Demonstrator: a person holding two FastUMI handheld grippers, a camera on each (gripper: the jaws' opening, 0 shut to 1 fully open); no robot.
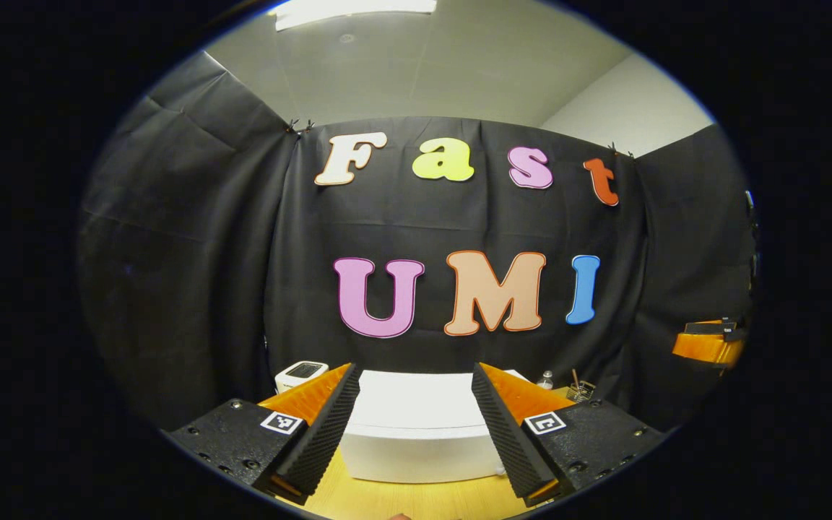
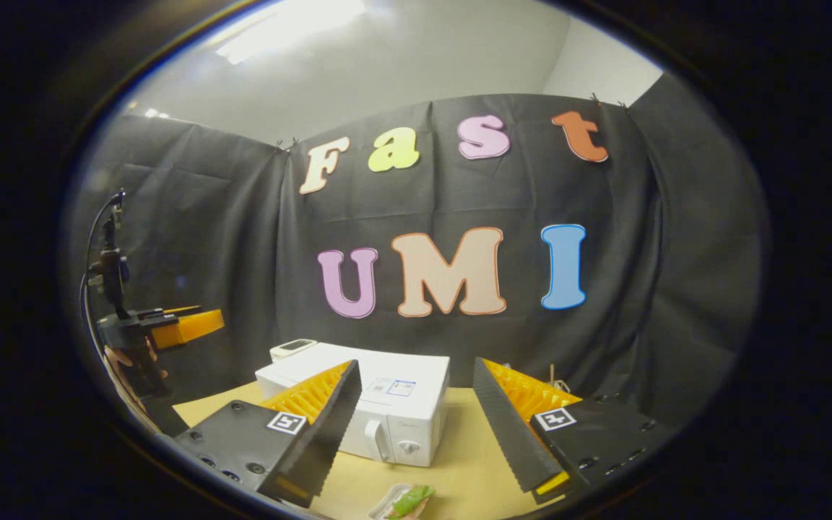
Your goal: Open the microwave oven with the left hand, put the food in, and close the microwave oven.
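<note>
A white microwave oven (image 1: 416, 433) stands on a wooden table, its door shut; in the right gripper view the microwave oven (image 2: 387, 412) shows its handle and knob at the front right. My left gripper (image 1: 416, 440) hangs open above and in front of it, nothing between its fingers. My right gripper (image 2: 416, 440) is open too, raised over the table to the microwave's right. A small clear tray of green food (image 2: 405, 502) lies on the table just below the right gripper. The left gripper (image 2: 170, 328), held by a hand, shows far left in the right gripper view.
A small white appliance (image 1: 300, 373) sits behind the microwave at the left. A bottle (image 1: 546, 379) and a holder with sticks (image 1: 581, 388) stand at the back right. The wooden table (image 2: 459, 448) has bare surface to the right of the microwave. Black cloth walls close the booth.
</note>
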